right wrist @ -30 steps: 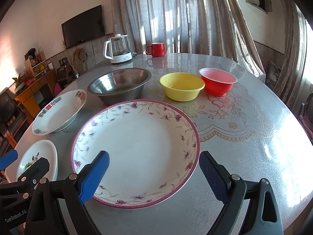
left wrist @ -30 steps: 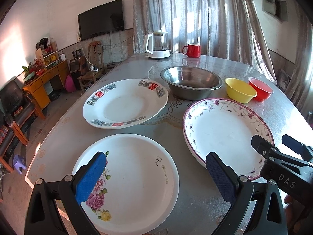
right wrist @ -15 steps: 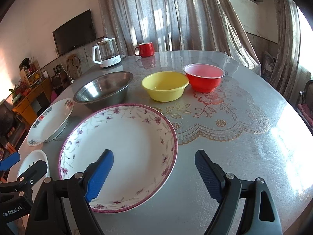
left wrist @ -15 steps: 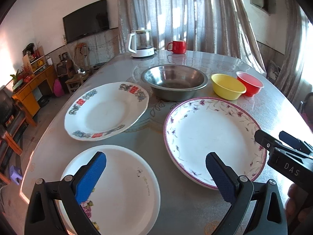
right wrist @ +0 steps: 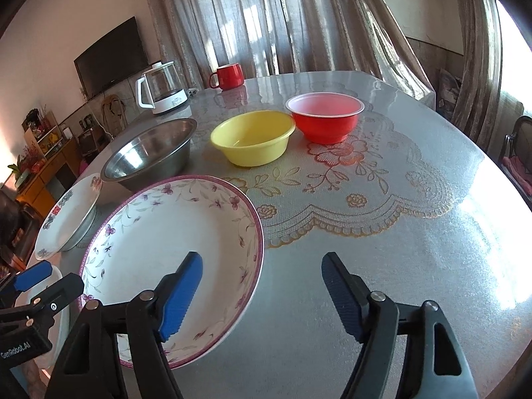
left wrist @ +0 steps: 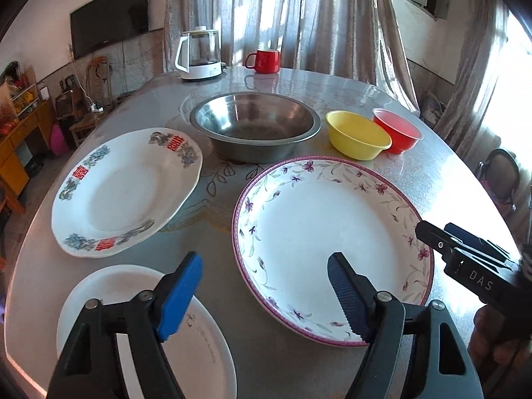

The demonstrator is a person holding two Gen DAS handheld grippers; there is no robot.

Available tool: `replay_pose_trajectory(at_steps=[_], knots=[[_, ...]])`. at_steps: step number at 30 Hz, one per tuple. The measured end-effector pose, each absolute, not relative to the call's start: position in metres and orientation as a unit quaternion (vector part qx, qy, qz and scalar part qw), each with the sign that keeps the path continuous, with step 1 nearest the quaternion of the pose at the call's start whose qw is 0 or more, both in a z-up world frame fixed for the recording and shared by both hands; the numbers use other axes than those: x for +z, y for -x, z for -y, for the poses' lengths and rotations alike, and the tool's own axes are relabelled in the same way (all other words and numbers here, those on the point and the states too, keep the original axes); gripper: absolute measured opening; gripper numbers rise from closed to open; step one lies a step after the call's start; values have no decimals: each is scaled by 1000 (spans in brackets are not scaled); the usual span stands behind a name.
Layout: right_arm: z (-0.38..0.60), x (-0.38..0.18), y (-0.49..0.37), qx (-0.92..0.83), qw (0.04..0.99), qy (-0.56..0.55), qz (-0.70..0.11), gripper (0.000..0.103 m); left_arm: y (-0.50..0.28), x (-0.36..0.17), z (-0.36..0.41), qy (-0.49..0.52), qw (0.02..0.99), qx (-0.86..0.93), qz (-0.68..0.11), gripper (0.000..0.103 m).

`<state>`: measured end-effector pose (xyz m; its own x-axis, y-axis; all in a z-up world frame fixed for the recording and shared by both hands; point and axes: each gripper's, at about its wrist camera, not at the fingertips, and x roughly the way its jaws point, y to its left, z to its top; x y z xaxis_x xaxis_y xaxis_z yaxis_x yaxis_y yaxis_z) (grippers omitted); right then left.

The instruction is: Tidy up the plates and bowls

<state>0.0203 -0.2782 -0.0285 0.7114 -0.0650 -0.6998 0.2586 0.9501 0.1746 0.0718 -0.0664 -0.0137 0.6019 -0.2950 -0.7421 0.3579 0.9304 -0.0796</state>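
Note:
A large purple-flowered plate [left wrist: 332, 239] lies on the round table [left wrist: 292, 79], also in the right wrist view [right wrist: 166, 249]. A white plate with red characters [left wrist: 123, 193] lies to its left, resting on something. A plain white rose plate [left wrist: 139, 339] lies nearest, under my left gripper [left wrist: 264, 296], which is open and empty above the gap between the plates. A steel bowl [left wrist: 254, 126], a yellow bowl [left wrist: 357, 134] and a red bowl [left wrist: 397, 129] stand behind. My right gripper [right wrist: 261, 294] is open and empty over the flowered plate's right rim.
A white kettle [left wrist: 199, 53] and a red mug [left wrist: 264, 61] stand at the table's far edge. A lace-pattern mat [right wrist: 349, 179] covers the table's middle. A chair [left wrist: 502, 176] stands at the right, furniture and a TV at the left.
Both grippers have swung to the right, so the plates slid left in both views. Both stay open, with jaws slightly narrower than before. No dish has moved.

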Motion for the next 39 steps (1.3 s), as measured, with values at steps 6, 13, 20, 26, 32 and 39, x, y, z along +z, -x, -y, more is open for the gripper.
replay_pose_trajectory(at_steps=[6,13,20,26,32,39], knots=[[283,-40,-29,-72,904,-151,-393,46,-105,-20,57,6,866,-225,-446,44],[284,-49,-33,-45,899,-162,-405,40,-126,-27,52,22,847,-237,-475,36],[276,-48,-38,-22,902,-129,-411,40,-141,-41,66,-6,835,-238,-496,36],[281,-49,-41,31,896,-149,-417,42,-138,-42,79,-40,844,-213,-490,36],[304,-50,-39,42,886,-198,-417,42,-130,-42,95,-25,837,-231,-496,36],[327,-40,-33,14,893,-200,-404,42,-122,-43,122,-17,832,-242,-499,36]])
